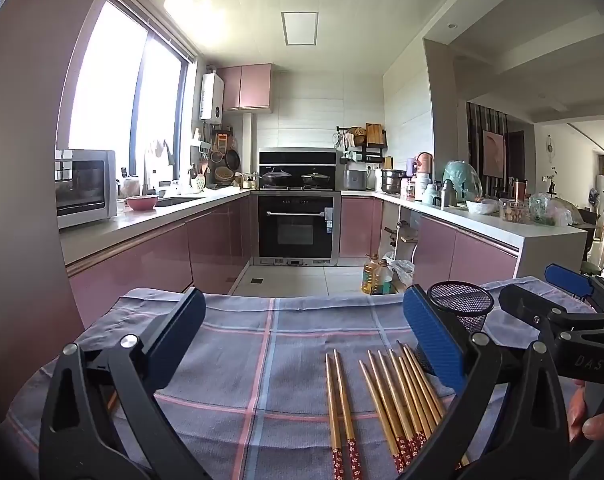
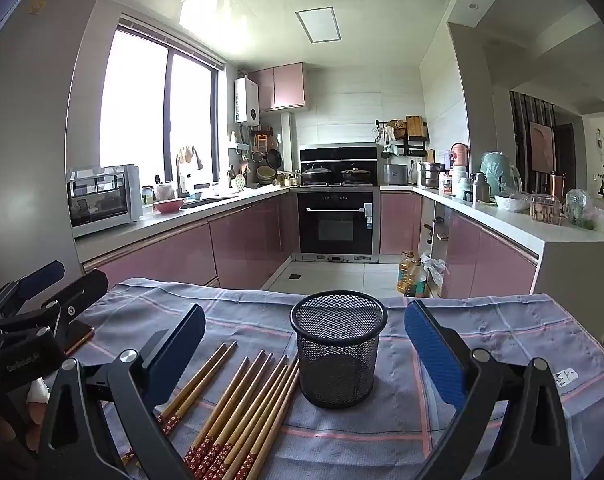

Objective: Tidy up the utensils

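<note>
Several wooden chopsticks (image 1: 397, 396) with red flowered ends lie side by side on the checked cloth; they also show in the right wrist view (image 2: 238, 404). A black mesh cup (image 2: 337, 356) stands upright and empty just right of them, also seen in the left wrist view (image 1: 463, 306). My left gripper (image 1: 302, 340) is open above the cloth, with the chopsticks near its right finger. My right gripper (image 2: 303, 344) is open, facing the cup, which sits between its fingers and beyond them. Each gripper appears at the edge of the other's view.
The grey-blue checked cloth (image 1: 262, 360) covers the table, whose far edge drops to the kitchen floor. A phone-like flat object (image 2: 80, 336) lies at the left under the left gripper. Oil bottles (image 2: 411, 276) stand on the floor beyond. Pink cabinets and counters ring the room.
</note>
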The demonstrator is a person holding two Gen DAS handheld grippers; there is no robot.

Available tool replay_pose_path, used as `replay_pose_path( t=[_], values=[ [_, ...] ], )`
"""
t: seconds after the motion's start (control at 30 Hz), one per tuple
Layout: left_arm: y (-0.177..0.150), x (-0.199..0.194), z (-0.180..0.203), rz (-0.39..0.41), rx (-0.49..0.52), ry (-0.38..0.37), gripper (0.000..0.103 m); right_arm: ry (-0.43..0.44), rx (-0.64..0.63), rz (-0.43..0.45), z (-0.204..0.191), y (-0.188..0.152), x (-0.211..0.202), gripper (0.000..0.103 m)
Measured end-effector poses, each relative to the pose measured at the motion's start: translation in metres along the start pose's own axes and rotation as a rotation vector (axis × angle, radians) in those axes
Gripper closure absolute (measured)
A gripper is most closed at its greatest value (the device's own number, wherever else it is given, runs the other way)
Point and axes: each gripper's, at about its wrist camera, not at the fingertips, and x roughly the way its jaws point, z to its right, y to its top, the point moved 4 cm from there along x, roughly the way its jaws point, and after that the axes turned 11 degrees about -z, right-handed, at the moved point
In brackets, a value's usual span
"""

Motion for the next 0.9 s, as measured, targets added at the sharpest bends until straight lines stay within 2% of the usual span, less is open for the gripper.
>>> replay_pose_path(
  t=[0.9],
  values=[
    [0.002, 0.004, 0.000, 0.009, 0.004, -0.011, 0.005, -0.002, 0.004, 0.003, 0.001, 0.001, 0.007, 0.006]
  ],
)
